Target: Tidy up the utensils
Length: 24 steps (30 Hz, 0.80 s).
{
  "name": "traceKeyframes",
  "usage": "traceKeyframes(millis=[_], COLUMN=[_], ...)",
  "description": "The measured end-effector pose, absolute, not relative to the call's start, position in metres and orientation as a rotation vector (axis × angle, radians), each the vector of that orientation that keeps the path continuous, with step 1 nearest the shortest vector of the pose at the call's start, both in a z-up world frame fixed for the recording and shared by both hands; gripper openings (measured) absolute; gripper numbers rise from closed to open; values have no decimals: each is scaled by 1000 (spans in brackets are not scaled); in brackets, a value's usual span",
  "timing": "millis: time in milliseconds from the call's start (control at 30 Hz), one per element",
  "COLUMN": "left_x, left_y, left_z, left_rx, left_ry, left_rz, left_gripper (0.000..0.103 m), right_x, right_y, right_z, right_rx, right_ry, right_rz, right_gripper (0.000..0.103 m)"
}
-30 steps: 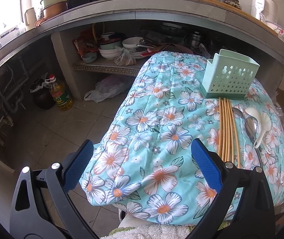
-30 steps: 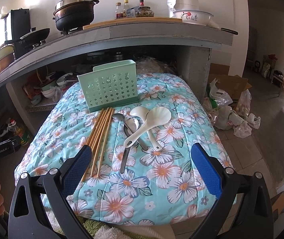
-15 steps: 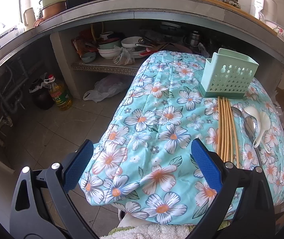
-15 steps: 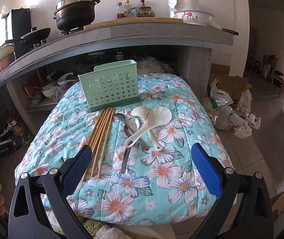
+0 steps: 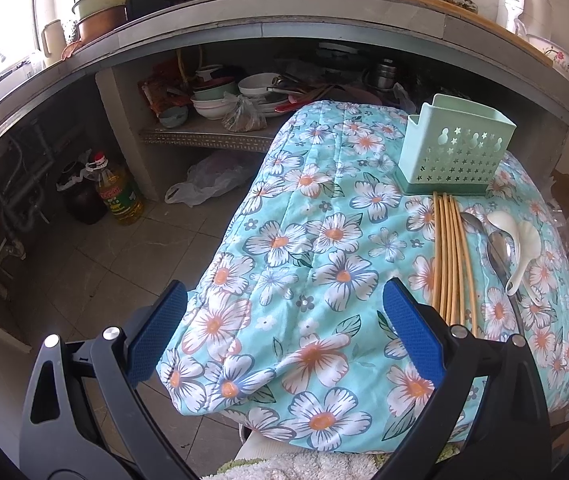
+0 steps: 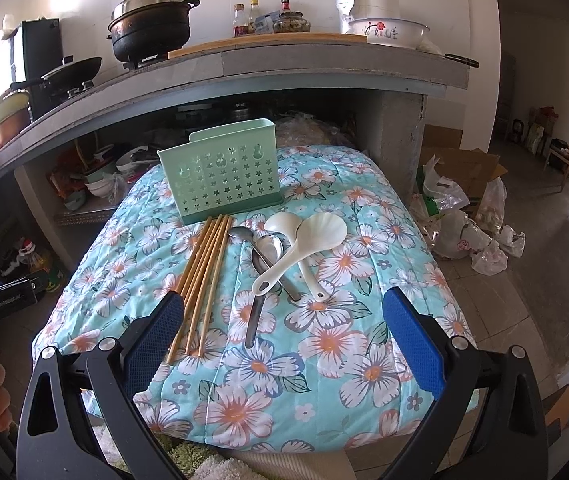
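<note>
A mint-green perforated utensil holder (image 6: 220, 176) (image 5: 454, 156) stands at the far end of a table covered by a floral cloth (image 6: 268, 360). In front of it lie several wooden chopsticks (image 6: 204, 268) (image 5: 450, 256), two metal spoons (image 6: 262, 272) (image 5: 498, 252) and two white plastic spoons (image 6: 304, 244) (image 5: 522, 244). My right gripper (image 6: 284, 332) hangs open over the near part of the cloth, nothing between its fingers. My left gripper (image 5: 284, 332) is open over the table's left corner, holding nothing.
Behind the table runs a concrete counter (image 6: 304, 64) with pots, bottles and a bowl; dishes crowd the shelf (image 5: 244, 100) beneath it. An oil bottle (image 5: 118, 196) stands on the floor at left. Plastic bags and a cardboard box (image 6: 464, 200) lie on the floor at right.
The left gripper's view has drifted slightly, with the holder and chopsticks shifting a little in it. The right gripper has barely moved. Both stay open.
</note>
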State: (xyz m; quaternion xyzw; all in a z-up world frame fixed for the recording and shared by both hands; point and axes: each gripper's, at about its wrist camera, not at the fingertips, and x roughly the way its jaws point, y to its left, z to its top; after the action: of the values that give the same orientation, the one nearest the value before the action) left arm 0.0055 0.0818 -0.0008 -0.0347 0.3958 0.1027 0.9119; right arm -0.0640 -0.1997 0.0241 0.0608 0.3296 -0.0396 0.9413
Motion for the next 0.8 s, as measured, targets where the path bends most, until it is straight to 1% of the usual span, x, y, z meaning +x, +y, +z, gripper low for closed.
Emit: traceKeyframes(millis=[500,800], left_x=[23,31], left_y=[63,60], left_z=[4,6], left_rx=[-22,-12], left_ry=[834,836], left_rz=[184,184], left_gripper=[95,95], right_x=[-59,-55], right_y=[-208,-203], right_z=[28,34], right_rx=[154,120], right_ry=[665,652], right_rz=[-81,-79], right_gripper=[97,97])
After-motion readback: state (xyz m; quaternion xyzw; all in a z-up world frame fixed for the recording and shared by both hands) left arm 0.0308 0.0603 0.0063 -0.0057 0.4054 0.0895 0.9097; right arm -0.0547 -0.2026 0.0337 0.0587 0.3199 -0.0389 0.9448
